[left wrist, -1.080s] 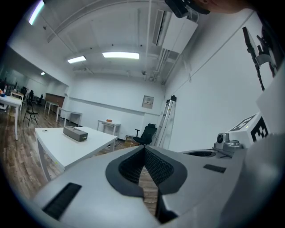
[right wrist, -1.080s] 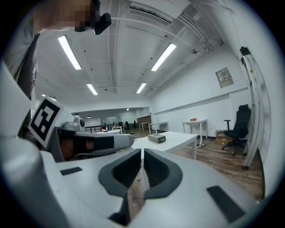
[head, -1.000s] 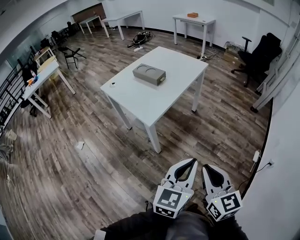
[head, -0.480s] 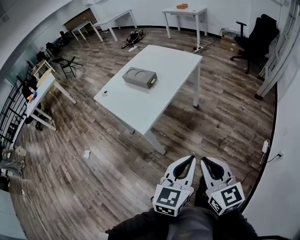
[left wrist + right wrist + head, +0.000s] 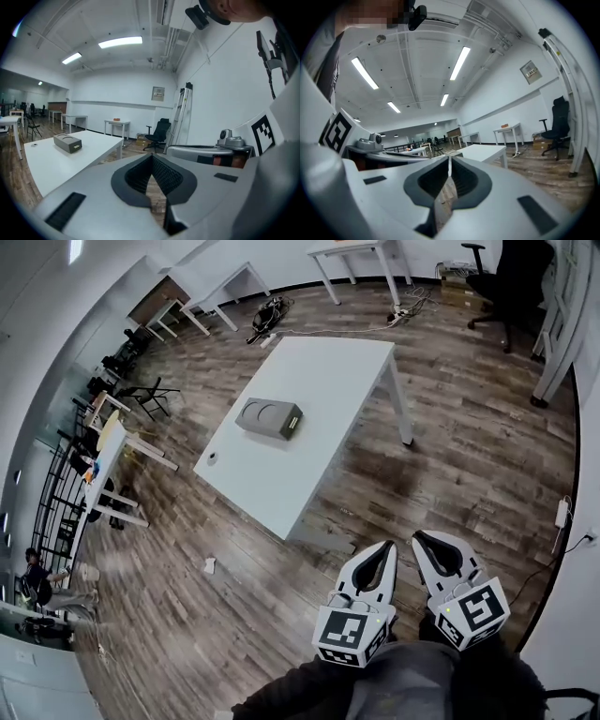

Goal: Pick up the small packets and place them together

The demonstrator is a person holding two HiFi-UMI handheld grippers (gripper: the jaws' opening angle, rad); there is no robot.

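Left claw: your left claw (image 5: pixel 382 549) sits low in the head view. Its own view shows the 2 tips pressed together in a closed V with nothing pinched.
Right claw: your right claw (image 5: pixel 424 540) is just beside the left one and not touching it. Its jaws are likewise pressed together, with only floor showing behind them.
Worktop: the white worktop (image 5: pixel 309 381) stands well apart from both claws, across wood floor (image 5: pixel 450 427).
Grey box: a grey box (image 5: pixel 269 418) with 2 round recesses lies on the worktop, toward its left side.
Packets: 1 small pale item (image 5: pixel 212 458) lies on the worktop near its left edge. It is near the box but apart from it, and too small for you to tell what it is.
Head view only: a pale scrap (image 5: pixel 209 565) lies on the floor, left of the worktop's near corner.
Left claw view only: a ladder (image 5: pixel 183 112) leans on the white wall beside a black office chair (image 5: pixel 159 133). This view also shows the box from the side.
Right claw view only: you get 1 end of the worktop and the ceiling strip lights (image 5: pixel 460 62). The box cannot be made out.
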